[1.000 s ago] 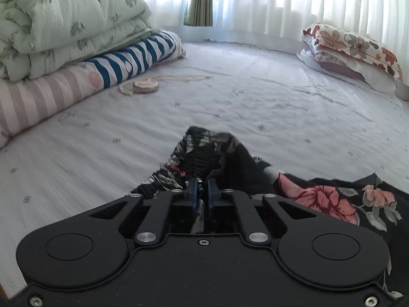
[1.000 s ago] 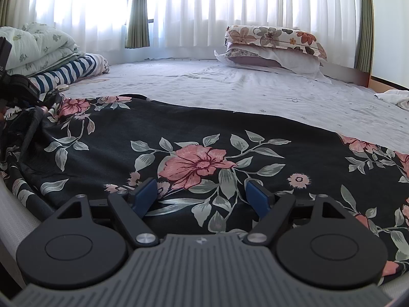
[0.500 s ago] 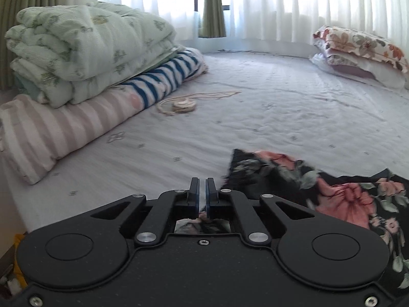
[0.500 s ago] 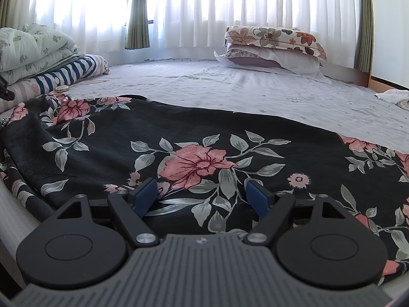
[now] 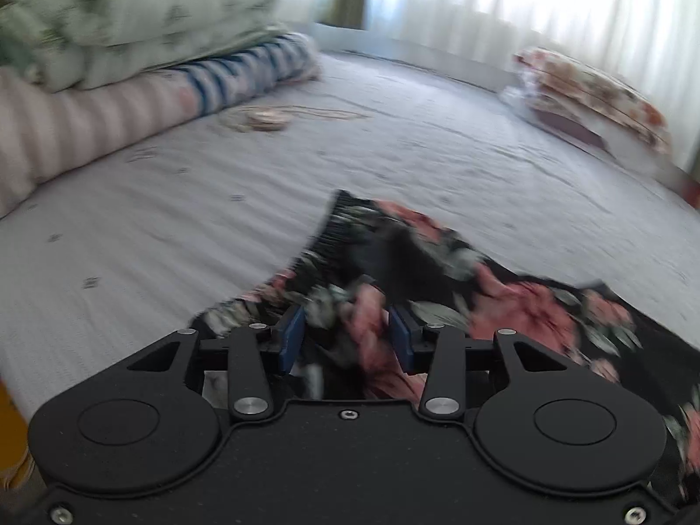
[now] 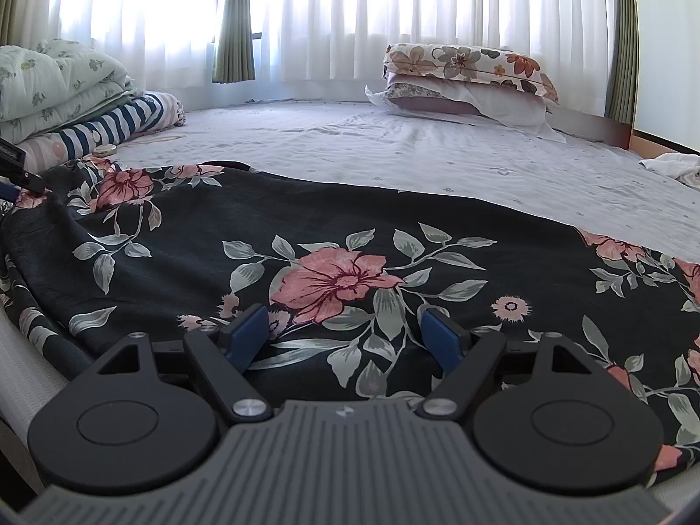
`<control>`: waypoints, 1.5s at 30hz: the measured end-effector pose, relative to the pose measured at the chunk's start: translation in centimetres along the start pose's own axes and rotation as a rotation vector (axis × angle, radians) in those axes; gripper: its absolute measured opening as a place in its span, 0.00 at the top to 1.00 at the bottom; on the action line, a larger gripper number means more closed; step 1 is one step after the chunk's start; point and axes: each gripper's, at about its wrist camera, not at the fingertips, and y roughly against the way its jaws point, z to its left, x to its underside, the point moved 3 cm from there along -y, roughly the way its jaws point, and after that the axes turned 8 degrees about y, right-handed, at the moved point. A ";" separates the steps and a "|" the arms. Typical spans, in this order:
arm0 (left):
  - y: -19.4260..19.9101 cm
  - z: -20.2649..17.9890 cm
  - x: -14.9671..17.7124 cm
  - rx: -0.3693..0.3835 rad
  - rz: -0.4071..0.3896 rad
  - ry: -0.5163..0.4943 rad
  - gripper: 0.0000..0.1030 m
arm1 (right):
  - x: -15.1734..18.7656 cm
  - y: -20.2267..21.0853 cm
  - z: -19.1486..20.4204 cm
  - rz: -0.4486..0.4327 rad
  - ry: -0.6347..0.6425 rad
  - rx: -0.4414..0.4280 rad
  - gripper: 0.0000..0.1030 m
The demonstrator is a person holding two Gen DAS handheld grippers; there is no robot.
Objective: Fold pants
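The pants (image 6: 306,236) lie spread on the bed (image 6: 393,148), along its near edge, from the left side to the right side. They are black with pink flowers and green leaves. The cloth looks thin, soft and light. It would bend and bunch up easily, and it would likely slide a bit on the sheet. It will not break.

At the left end is the waist, where the cloth is gathered and ribbed. The left gripper (image 5: 345,334) is there. Its fingers (image 5: 292,337) are opening now. A bunch of flowered cloth sits between them, but the blue pads do not seem to press on it. This picture is blurry, so I am not sure about the touch.

The right gripper (image 6: 345,332) sits low over the middle of the pants, near the big pink flower. Its fingers (image 6: 247,334) are wide apart and hold nothing. The cloth lies flat under them.

Good places to hold, I think, are the waist on the left and the leg ends on the right, pinching just the edge of the cloth.

I see no boxes, baskets or other containers here.
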 end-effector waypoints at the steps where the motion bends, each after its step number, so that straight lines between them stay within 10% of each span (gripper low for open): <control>1: -0.3 0.4 -0.3 -0.005 -0.015 0.043 0.60 | 0.0 0.0 0.0 0.000 -0.001 0.001 0.17; 5: -1.3 1.2 -1.4 0.042 -0.019 0.131 0.61 | -0.8 0.9 0.6 0.003 0.038 0.020 0.16; 8: -2.2 1.0 -2.3 0.040 -0.001 0.139 0.92 | -2.0 2.6 2.1 -0.069 0.114 0.013 0.16; 18: 2.1 0.1 -4.6 0.084 -0.069 0.075 0.92 | -4.6 2.2 6.0 -0.107 0.119 -0.122 0.16; 27: 2.0 4.5 -1.9 -0.070 -0.020 0.052 0.92 | -3.2 1.4 5.2 -0.031 0.052 -0.127 0.16; 39: 0.7 3.5 0.7 -0.232 -0.017 -0.139 0.90 | 0.1 1.7 -1.2 0.051 -0.096 0.008 0.18; 45: 1.6 3.1 0.1 -0.245 -0.035 -0.053 0.85 | 1.3 3.1 -4.8 0.059 -0.117 0.084 0.17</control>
